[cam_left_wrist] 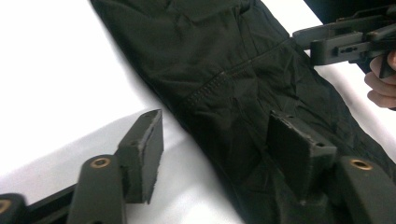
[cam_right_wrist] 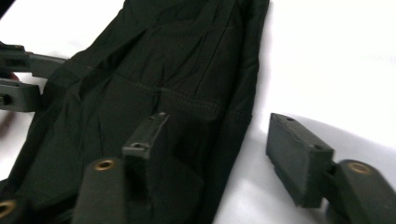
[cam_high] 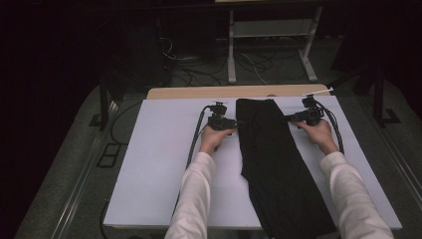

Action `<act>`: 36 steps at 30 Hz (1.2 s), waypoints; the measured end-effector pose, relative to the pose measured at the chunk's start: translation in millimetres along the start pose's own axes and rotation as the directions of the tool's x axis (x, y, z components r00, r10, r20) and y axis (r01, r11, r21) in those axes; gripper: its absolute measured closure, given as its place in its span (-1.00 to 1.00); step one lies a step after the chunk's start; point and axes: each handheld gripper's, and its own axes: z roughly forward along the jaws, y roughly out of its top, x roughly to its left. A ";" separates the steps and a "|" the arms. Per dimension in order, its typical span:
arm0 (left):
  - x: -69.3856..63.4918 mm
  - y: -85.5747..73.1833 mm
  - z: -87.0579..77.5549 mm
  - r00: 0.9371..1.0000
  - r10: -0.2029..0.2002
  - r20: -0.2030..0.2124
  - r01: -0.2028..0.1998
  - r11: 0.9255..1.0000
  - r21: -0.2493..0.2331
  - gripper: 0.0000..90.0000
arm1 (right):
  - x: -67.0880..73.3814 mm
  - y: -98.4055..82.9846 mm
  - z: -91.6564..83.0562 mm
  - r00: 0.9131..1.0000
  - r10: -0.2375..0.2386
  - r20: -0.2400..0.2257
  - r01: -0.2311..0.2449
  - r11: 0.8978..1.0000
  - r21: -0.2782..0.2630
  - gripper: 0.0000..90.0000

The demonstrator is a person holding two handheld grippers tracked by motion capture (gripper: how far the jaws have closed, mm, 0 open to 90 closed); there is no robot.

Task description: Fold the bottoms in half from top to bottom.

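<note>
A long black garment (cam_high: pixel 268 149), like folded trousers, lies lengthwise on the white tabletop (cam_high: pixel 159 164) and hangs over its near edge. My left gripper (cam_high: pixel 238 123) sits at the cloth's left edge near the far end. In the left gripper view its jaws (cam_left_wrist: pixel 215 126) straddle that edge, one over the garment (cam_left_wrist: pixel 224 70) and one over bare table, open with the pads off the cloth. My right gripper (cam_high: pixel 289 118) mirrors this at the right edge; its jaws (cam_right_wrist: pixel 217 123) stand open across the garment's (cam_right_wrist: pixel 154 70) hem. Each view shows the other gripper (cam_left_wrist: pixel 341 39) (cam_right_wrist: pixel 18 79) across the cloth.
A wooden strip (cam_high: pixel 224 92) borders the tabletop's far edge. Beyond it stand white desk legs (cam_high: pixel 231 55) and loose cables (cam_high: pixel 199 74) on the dark floor. The person's white sleeves (cam_high: pixel 196 199) reach in from the bottom. Bare white table surface lies left of the garment.
</note>
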 end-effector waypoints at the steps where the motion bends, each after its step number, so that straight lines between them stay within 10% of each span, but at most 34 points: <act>1: -0.2 -0.1 0.4 1.000 -0.001 0.005 0.001 1.000 -0.001 -0.14 | 0.1 -0.1 1.0 1.000 0.000 -0.002 0.000 1.000 0.003 -0.06; 16: -2.8 -1.7 6.1 1.000 -0.001 0.008 0.001 1.000 0.011 0.31 | 2.2 -2.0 10.8 0.999 0.036 -0.029 -0.036 0.999 0.008 0.37; 29: -7.4 -2.4 11.2 0.999 -0.016 -0.048 0.017 1.000 0.020 0.86 | 13.6 -3.8 14.3 0.996 0.069 0.050 -0.070 0.997 0.018 0.95; 36: -7.0 -1.4 8.1 0.999 -0.020 -0.047 0.021 1.000 0.019 0.93 | 15.8 -7.0 -0.5 0.992 0.109 -0.057 -0.112 0.993 -0.047 0.96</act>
